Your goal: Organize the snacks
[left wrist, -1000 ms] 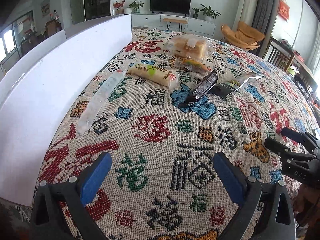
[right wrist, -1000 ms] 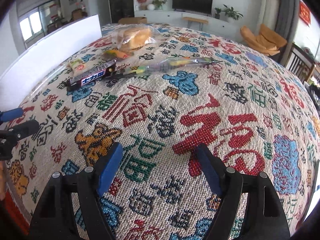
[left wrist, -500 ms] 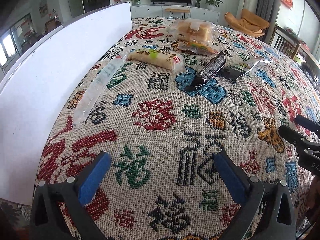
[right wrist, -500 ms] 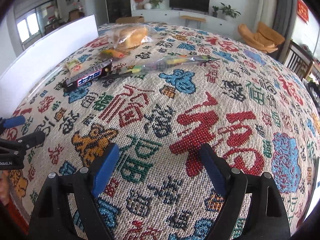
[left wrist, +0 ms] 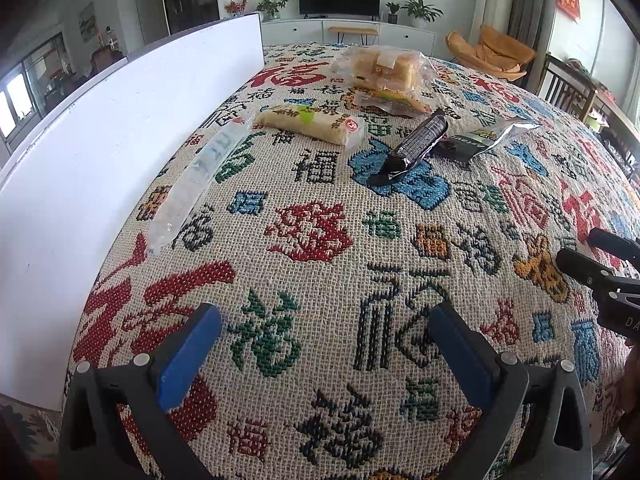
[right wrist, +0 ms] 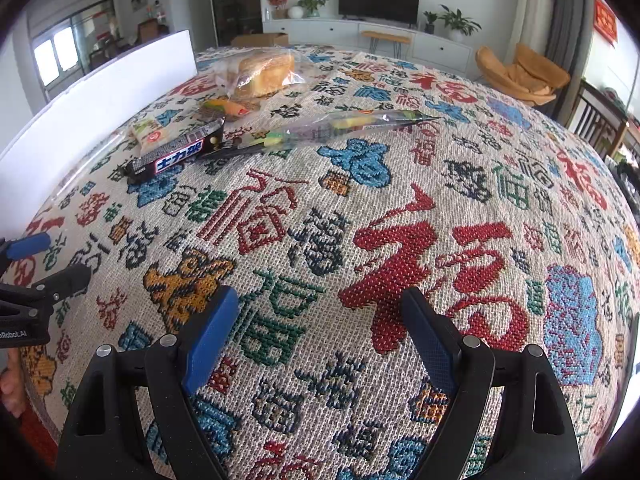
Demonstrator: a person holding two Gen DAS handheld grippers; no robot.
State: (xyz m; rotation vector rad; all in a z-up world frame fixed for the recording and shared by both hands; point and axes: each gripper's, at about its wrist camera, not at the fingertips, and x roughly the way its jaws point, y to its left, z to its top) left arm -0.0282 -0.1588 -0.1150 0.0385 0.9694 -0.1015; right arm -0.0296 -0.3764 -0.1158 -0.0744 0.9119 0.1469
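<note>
Several snacks lie at the far side of a patterned tablecloth (left wrist: 320, 240): a clear bag of bread (left wrist: 380, 66), a small orange packet (left wrist: 394, 102), a pale rice-cracker pack (left wrist: 310, 124), a black chocolate bar (left wrist: 416, 146), a silver-black pouch (left wrist: 480, 138) and a long clear sleeve (left wrist: 196, 184) by the white board. In the right wrist view the chocolate bar (right wrist: 176, 156), the pouch (right wrist: 320, 132) and the bread (right wrist: 262, 70) show too. My left gripper (left wrist: 326, 344) is open and empty over the near cloth. My right gripper (right wrist: 316, 328) is open and empty, far short of the snacks.
A white board (left wrist: 120, 128) stands upright along the table's left edge. The right gripper's fingers (left wrist: 592, 264) show at the right edge of the left wrist view. A TV cabinet and an orange chair (left wrist: 492, 54) stand beyond the table.
Both grippers have moved slightly forward toward the snacks; the snacks look a little nearer. Both stay open and empty. No snack has moved.
</note>
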